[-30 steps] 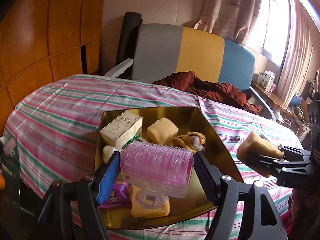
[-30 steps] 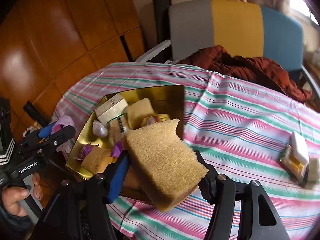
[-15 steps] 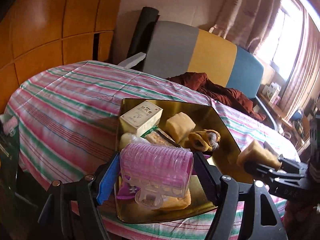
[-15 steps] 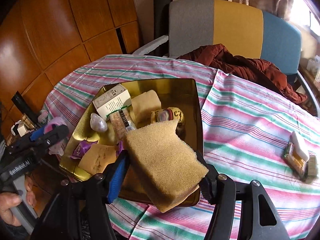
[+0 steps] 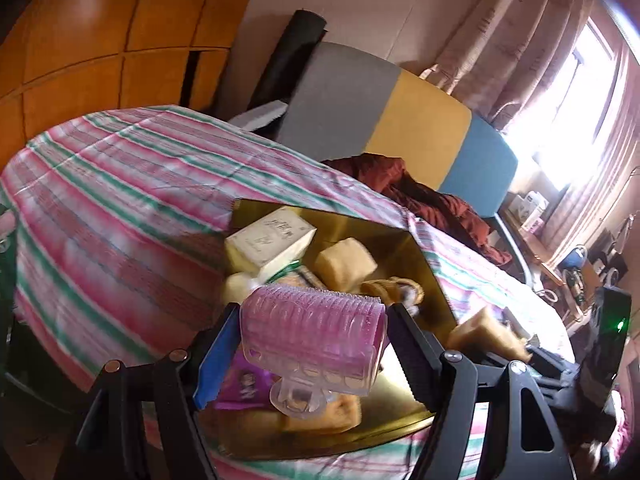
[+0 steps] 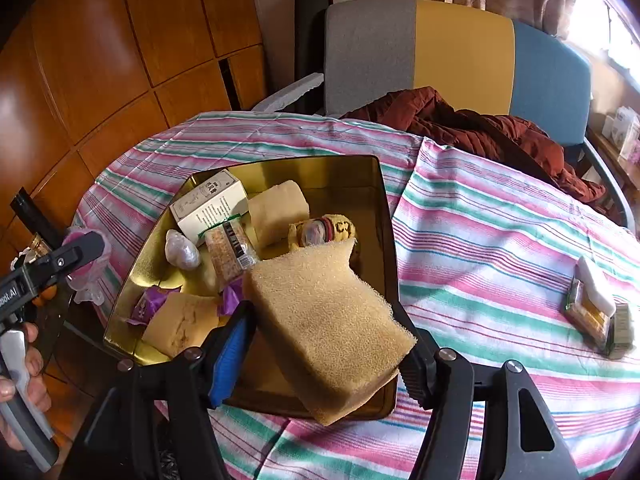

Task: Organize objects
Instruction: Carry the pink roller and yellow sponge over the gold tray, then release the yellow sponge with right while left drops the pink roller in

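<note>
Left wrist view: your left gripper (image 5: 314, 344) clamps a pink hair roller (image 5: 312, 340) between its pads, the blue pad on one end and the black pad on the other. The roller hangs above the near part of the gold tray (image 5: 432, 276), with its clear plastic clip pointing down. In the tray beyond it lie a cream carton (image 5: 272, 240), a tan sponge block (image 5: 346, 264) and a small yellow-brown plush toy (image 5: 394, 290); a purple sachet (image 5: 244, 386) lies under the roller. At the right of this view your right gripper (image 5: 508, 340) appears with its sponge.

Right wrist view: your right gripper (image 6: 326, 344) carries a large tan sponge (image 6: 328, 328), tilted, over the near right corner of the tray (image 6: 384, 216). Its jaws are opening, yet the sponge sits between the pads and both pads touch its sides. The tray also holds a wrapped snack bar (image 6: 232, 254) and a small pearly pouch (image 6: 182, 250). The tray rests on a striped tablecloth (image 6: 500, 248); well apart to the right lies a little pile of small packets (image 6: 598, 308). At the far left your left hand (image 6: 20, 380) grips the handle of the left gripper (image 6: 80, 254), roller just visible behind its finger. A tricolour chair (image 6: 456, 52) with a rust-red garment (image 6: 480, 128) stands behind the table.
</note>
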A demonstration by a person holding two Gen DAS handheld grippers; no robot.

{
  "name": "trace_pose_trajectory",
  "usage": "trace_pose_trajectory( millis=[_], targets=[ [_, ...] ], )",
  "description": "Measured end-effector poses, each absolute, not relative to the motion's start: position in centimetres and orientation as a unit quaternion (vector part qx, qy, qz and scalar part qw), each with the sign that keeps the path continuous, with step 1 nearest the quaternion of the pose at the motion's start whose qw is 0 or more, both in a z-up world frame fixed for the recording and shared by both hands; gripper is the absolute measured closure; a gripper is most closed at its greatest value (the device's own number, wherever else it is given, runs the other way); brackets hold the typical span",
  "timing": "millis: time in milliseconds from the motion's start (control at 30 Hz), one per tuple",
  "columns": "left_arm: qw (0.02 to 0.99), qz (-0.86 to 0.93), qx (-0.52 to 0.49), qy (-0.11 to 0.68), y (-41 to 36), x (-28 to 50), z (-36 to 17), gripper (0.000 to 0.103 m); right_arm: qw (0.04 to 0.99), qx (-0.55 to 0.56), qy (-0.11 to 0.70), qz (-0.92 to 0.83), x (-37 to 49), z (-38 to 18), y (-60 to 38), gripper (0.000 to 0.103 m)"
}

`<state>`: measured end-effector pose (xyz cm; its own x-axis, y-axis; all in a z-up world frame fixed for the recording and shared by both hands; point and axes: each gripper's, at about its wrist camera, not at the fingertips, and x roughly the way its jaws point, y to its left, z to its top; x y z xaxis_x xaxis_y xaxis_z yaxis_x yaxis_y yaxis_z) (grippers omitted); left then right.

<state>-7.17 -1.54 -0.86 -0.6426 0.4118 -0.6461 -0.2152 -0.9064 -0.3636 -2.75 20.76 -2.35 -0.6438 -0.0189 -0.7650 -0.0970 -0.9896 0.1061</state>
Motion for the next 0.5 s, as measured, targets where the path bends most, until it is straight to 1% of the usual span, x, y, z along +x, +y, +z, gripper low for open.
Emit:
trace_pose_trajectory(
  millis=[267, 500],
  targets=[
    [0.197, 0.893, -0.385, -0.125, 1.6, -10.0, -0.3, 0.029, 0.030, -0.419, 0.069, 0.905, -3.9, -2.8, 21.1, 0.035],
    [0.200, 0.893, -0.380, -0.136, 1.5, -11.0, 0.4, 0.029, 0.028, -0.423, 0.080, 0.902, -4.1, -3.6, 21.6, 0.035]
  ],
)
